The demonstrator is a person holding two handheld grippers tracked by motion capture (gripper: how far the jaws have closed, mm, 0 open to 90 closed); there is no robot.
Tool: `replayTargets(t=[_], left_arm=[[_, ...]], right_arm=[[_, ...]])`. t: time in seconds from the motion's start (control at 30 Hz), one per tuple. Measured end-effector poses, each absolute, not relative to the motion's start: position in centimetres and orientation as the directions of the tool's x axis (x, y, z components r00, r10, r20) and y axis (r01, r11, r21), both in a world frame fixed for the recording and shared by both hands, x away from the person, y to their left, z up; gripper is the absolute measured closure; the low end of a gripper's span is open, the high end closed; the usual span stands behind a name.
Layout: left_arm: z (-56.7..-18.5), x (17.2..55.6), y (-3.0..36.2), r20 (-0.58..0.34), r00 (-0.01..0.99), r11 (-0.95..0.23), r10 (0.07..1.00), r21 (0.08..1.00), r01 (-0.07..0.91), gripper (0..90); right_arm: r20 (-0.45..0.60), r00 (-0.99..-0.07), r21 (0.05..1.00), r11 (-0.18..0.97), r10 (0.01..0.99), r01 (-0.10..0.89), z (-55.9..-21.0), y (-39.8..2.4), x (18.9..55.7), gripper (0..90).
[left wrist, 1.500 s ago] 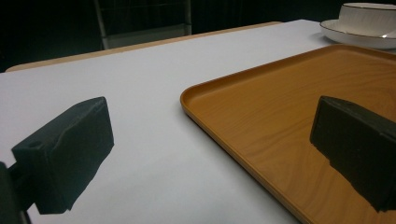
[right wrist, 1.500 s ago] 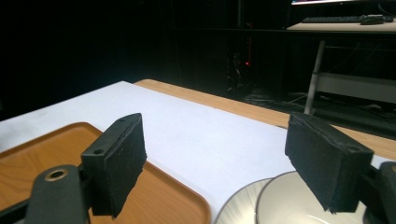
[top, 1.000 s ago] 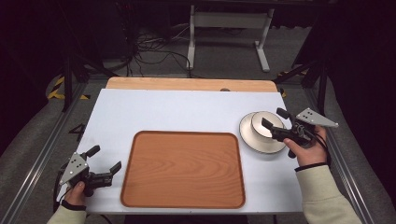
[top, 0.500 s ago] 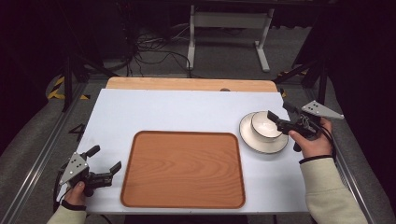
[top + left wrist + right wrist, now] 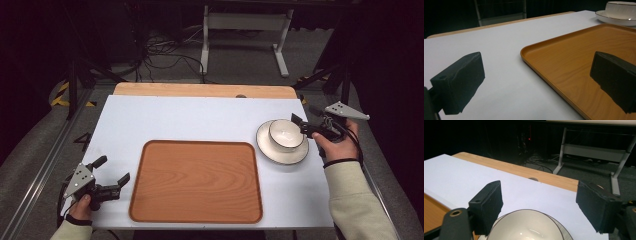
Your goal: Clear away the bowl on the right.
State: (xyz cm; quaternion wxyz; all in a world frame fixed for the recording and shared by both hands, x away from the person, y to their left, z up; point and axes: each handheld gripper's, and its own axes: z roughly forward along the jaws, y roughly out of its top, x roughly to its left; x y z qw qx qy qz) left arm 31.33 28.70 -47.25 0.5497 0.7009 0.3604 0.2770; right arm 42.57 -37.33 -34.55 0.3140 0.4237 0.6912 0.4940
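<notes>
A white bowl (image 5: 285,134) with a dark rim stands on a white saucer (image 5: 276,153) at the table's right, just right of a wooden tray (image 5: 195,182). My right gripper (image 5: 300,126) is open at the bowl's right side, its jaws spread wide. In the right gripper view the bowl (image 5: 529,227) lies low between the jaws of the right gripper (image 5: 541,200), and nothing is gripped. My left gripper (image 5: 114,169) is open near the front left corner, beside the tray's left edge. The left gripper (image 5: 537,82) straddles the tray's rim (image 5: 541,67); the bowl (image 5: 621,6) shows far off.
The white tabletop (image 5: 190,120) lies on a wooden board (image 5: 200,90) that shows along the far edge. Beyond the table are a metal stand (image 5: 245,22) and cables (image 5: 160,55) on the dark floor. The tray holds nothing.
My right gripper has drawn back to the right, from over the saucer to the bowl's right side. The left gripper has stayed put.
</notes>
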Motion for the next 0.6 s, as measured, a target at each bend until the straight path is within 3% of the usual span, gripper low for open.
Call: replayTargets(t=[0.17, 0.37, 0.6], left_arm=[[-47.2, 31.3, 28.7, -0.008, 0.587, -0.136, 0.81, 0.97, 0.201, 0.3], [-47.3, 31.3, 28.7, -0.008, 0.587, -0.135, 0.81, 0.97, 0.201, 0.3], [-47.2, 31.3, 28.7, -0.008, 0.587, -0.136, 0.809, 0.97, 0.2, 0.3]], right_arm=[[-0.023, -0.424, 0.939, 0.165, 0.905, 0.302, -34.7, -37.4, 43.4, 22.3], [-0.02, -0.406, 0.902, 0.192, 0.914, 0.387, -34.8, -37.3, 44.3, 31.9], [0.007, -0.373, 0.861, 0.184, 0.928, 0.473, -35.2, -37.7, 45.3, 33.8]])
